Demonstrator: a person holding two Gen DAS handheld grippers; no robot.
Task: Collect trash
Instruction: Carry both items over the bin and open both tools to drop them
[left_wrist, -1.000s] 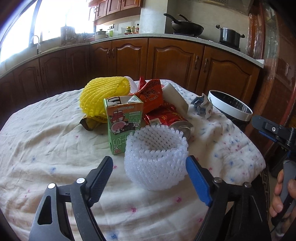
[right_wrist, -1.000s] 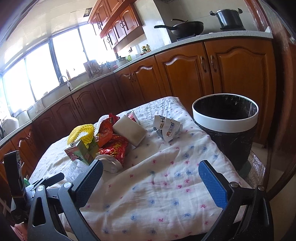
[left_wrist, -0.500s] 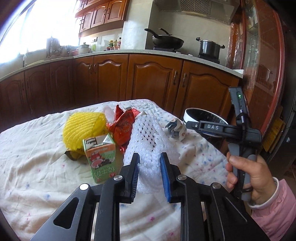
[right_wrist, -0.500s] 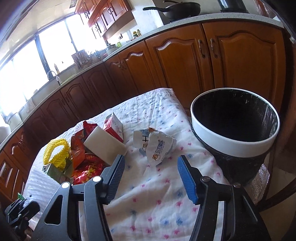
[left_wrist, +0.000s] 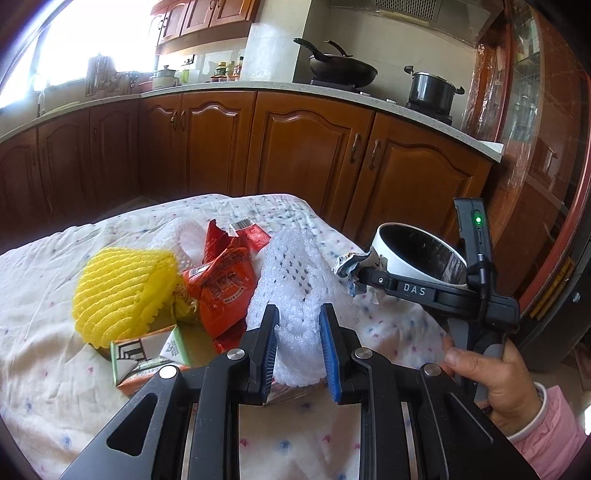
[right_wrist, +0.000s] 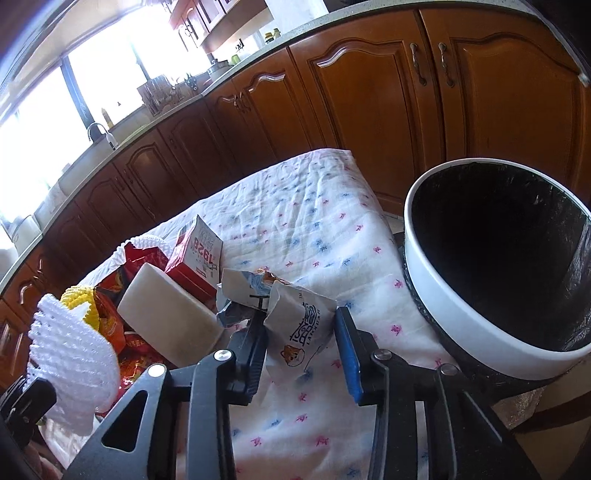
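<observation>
My left gripper (left_wrist: 297, 326) is shut on a white foam fruit net (left_wrist: 295, 284) and holds it lifted above the table; the net also shows in the right wrist view (right_wrist: 70, 350). My right gripper (right_wrist: 301, 325) has its jaws around a crumpled white paper wrapper (right_wrist: 295, 317) on the cloth, partly closed, pads close to its sides. The bin (right_wrist: 495, 277), white-rimmed with a black liner, stands just right of the table; it also shows in the left wrist view (left_wrist: 417, 254).
A pile on the flowered tablecloth (right_wrist: 295, 221): yellow foam net (left_wrist: 122, 291), red snack bags (left_wrist: 221, 288), green milk carton (left_wrist: 147, 354), red carton (right_wrist: 195, 254), white block (right_wrist: 166, 314). Wooden cabinets (left_wrist: 314, 155) stand behind.
My left gripper has closed on the white foam net and lifted it. My right gripper has moved forward and narrowed around the crumpled wrapper.
</observation>
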